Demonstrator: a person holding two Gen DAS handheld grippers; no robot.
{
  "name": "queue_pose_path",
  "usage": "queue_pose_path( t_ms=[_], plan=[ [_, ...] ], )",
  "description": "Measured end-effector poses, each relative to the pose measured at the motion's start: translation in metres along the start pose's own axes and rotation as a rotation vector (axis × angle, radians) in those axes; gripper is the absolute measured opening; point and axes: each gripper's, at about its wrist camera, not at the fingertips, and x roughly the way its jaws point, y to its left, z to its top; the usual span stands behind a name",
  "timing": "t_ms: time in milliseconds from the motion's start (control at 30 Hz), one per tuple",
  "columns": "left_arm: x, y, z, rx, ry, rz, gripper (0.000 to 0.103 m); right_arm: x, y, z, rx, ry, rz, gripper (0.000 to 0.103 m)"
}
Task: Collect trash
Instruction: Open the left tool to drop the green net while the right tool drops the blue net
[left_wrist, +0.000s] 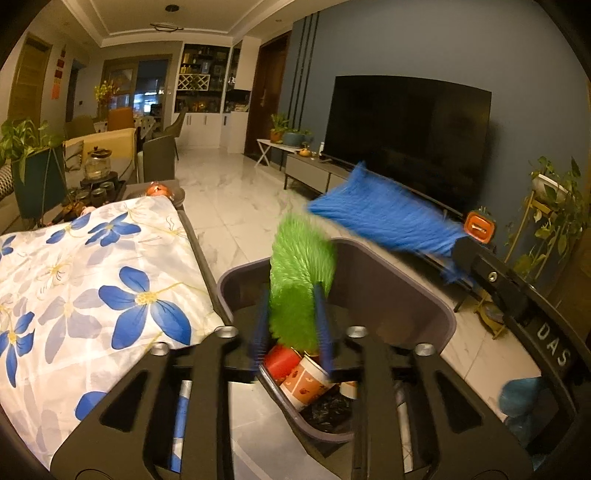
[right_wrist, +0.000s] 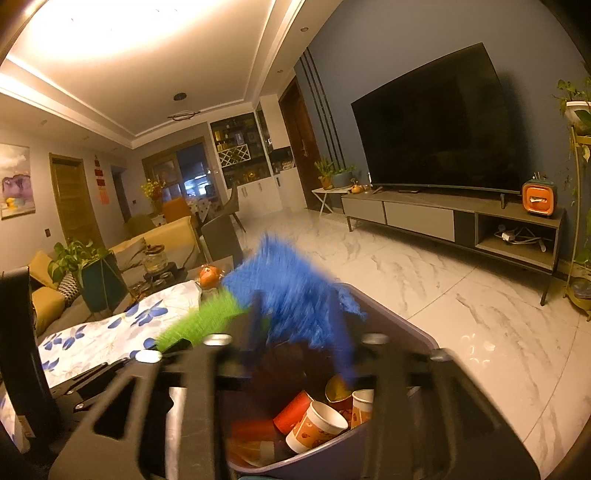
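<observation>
The trash is paper cups (left_wrist: 308, 382), and they lie inside a grey trash bin (left_wrist: 424, 295) on the white marble floor (left_wrist: 229, 206). In the right wrist view I can count about four cups (right_wrist: 317, 428): one white cup with orange pictures on its side, one red one beside it, and two more behind them. Some dark trash lies under them.

The left gripper (left_wrist: 291, 325) is right above the bin, and its two blue fingers (left_wrist: 322, 317) are squeezed onto a green fluffy brush (left_wrist: 299, 273). The green brush points up over the bin, and the cups sit just below the fingertips.

The right gripper (right_wrist: 299, 332) also hangs over the bin. It is clamped on a blue fluffy brush (right_wrist: 291, 291), which looks blurry. In the left wrist view that blue brush (left_wrist: 384, 218) sticks out over the far side of the bin.

So there are two brushes and one bin.

Left of the bin is a table covered by a white cloth with blue flowers (left_wrist: 96, 280). One big black TV (left_wrist: 406, 136) hangs on the blue wall.
</observation>
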Motion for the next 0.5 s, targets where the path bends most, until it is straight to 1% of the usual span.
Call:
queue_pose_path(
  t_ms=[33, 67, 133, 200, 233, 300, 333, 367, 500],
  plan=[
    [-0.001, 0.003, 0.000, -0.012, -0.002, -0.015, 0.041, 0.000, -0.001, 0.000, -0.001, 0.003, -0.002, 0.043],
    [-0.001, 0.004, -0.001, -0.019, -0.005, -0.025, 0.048, 0.001, -0.002, 0.000, -0.003, 0.004, -0.009, 0.043],
    [-0.003, 0.008, -0.002, -0.025, -0.014, -0.021, 0.054, -0.001, -0.004, -0.001, 0.001, 0.006, -0.021, 0.043],
    [-0.004, 0.012, -0.002, -0.036, -0.016, -0.020, 0.062, -0.004, -0.005, -0.002, 0.008, 0.008, -0.026, 0.046],
    [-0.006, 0.015, -0.003, -0.045, -0.017, -0.020, 0.064, -0.006, -0.006, -0.002, 0.008, 0.006, -0.030, 0.050],
    [-0.011, 0.022, -0.004, -0.058, -0.022, -0.012, 0.071, -0.010, -0.005, -0.003, 0.007, 0.008, -0.035, 0.054],
    [-0.013, 0.025, -0.004, -0.064, -0.023, -0.008, 0.073, -0.011, -0.005, -0.003, 0.006, 0.012, -0.037, 0.059],
    [-0.018, 0.029, -0.004, -0.068, -0.029, 0.002, 0.077, -0.012, -0.005, -0.004, 0.006, 0.013, -0.036, 0.065],
    [-0.039, 0.038, -0.006, -0.062, -0.068, 0.062, 0.089, -0.021, 0.003, -0.009, -0.019, 0.024, -0.044, 0.076]
  ],
)
